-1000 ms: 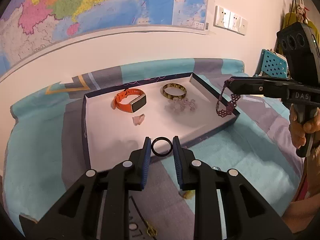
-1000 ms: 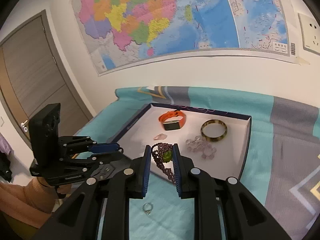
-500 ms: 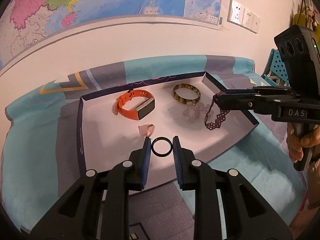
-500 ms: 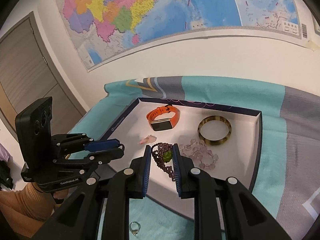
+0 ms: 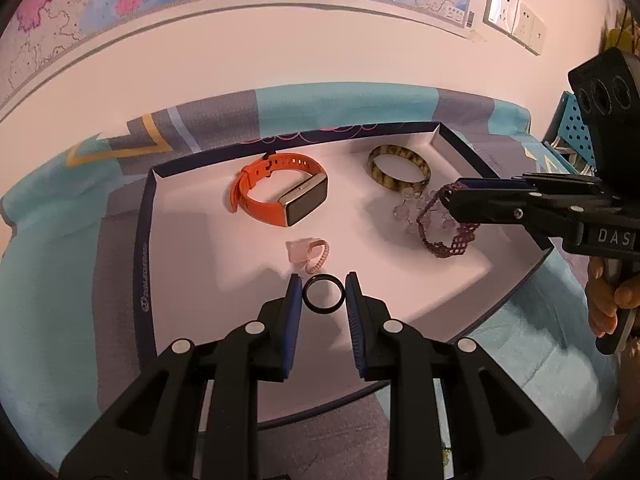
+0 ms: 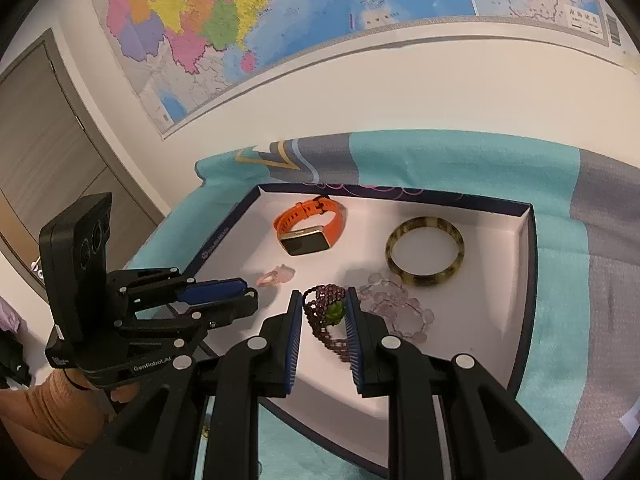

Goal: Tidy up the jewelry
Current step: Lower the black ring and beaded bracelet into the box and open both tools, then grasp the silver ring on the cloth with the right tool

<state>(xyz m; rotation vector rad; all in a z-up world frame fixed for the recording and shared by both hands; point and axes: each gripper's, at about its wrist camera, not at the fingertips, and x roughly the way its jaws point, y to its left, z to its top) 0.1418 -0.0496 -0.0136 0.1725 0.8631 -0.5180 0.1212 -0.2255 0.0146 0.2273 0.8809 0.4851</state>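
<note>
My left tongs (image 5: 323,290) pinch the black ring (image 5: 323,293) edge-on between their pads, over the near edge of the white tray (image 5: 145,240), so I judge it can drop flat just short of the pink ring (image 5: 310,254). My right tongs (image 6: 322,312) clamp the purple beaded bracelet (image 6: 325,316) with its green charm, its loop dangling low by the tray's right edge, beside the clear bead bracelet (image 6: 400,308). Toward the far edge lie the orange watch (image 5: 280,194) and the mottled bangle (image 5: 398,168), each kept apart, which I take as the reason for lowering both pieces into bare spots
</note>
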